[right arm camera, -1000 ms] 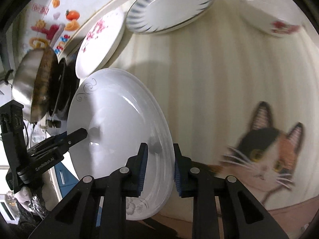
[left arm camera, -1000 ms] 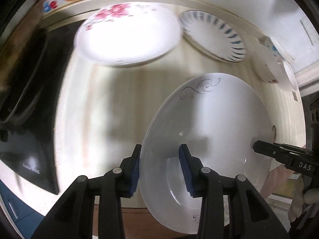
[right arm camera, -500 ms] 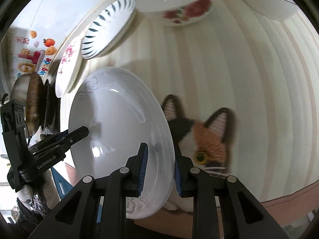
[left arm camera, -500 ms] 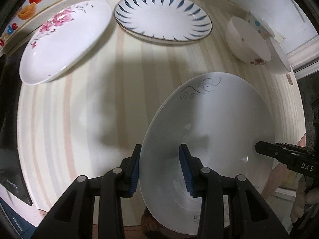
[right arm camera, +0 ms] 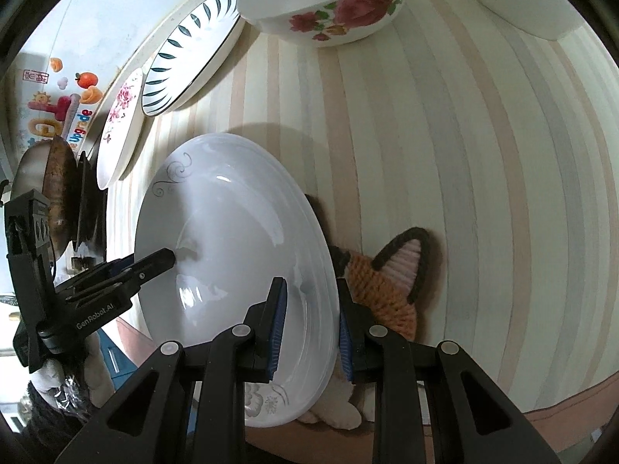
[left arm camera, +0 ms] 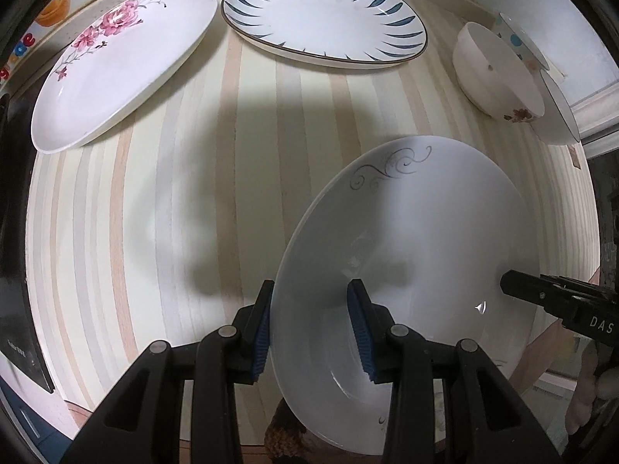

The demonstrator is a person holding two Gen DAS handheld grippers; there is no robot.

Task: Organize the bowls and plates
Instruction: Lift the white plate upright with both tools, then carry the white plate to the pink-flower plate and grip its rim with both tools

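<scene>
Both grippers narrowly clamped on one white plate's rim.

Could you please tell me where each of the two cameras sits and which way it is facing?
Left wrist: sits on the left gripper, looks down at the striped table; its fingers clamp the white scroll-patterned plate.
Right wrist: sits on the right gripper, looks slanting down across the table; its fingers clamp that plate's opposite rim.
Shared: the plate, the blue-leaf oval plate, each other's gripper.

Glossy, seemingly ceramic plate
</scene>
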